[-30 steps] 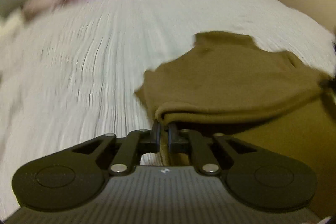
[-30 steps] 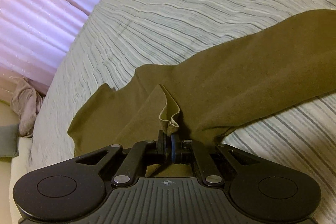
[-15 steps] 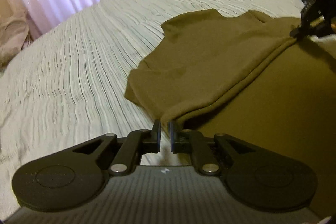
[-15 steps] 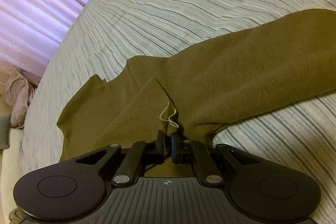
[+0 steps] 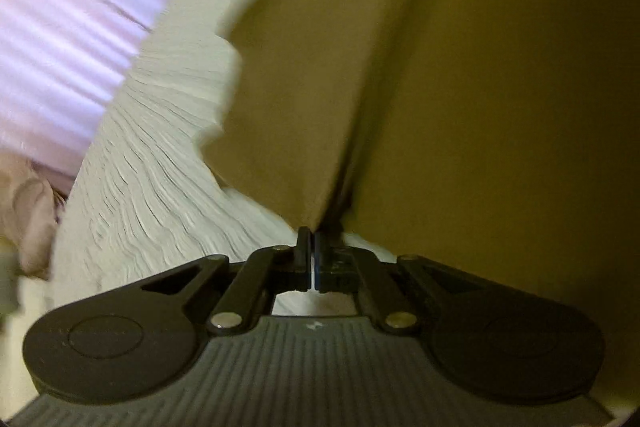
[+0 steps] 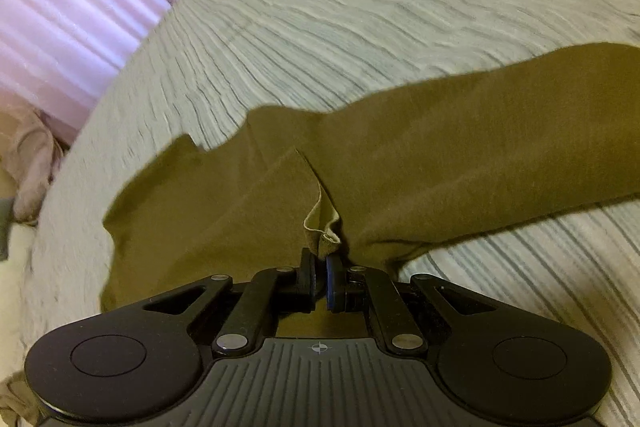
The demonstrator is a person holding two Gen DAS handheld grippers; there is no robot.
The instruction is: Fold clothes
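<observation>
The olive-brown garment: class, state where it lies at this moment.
The olive-brown garment lies spread on the striped bedspread, filling the right of the left wrist view; the right gripper pinches its near edge, and the left gripper is shut at another fold.

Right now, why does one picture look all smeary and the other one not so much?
Left wrist view: the olive cloth and striped bedspread smear with motion blur, only the left gripper stays sharp. Right wrist view: mostly crisp, bedspread lines bent by the fisheye lens.
</observation>
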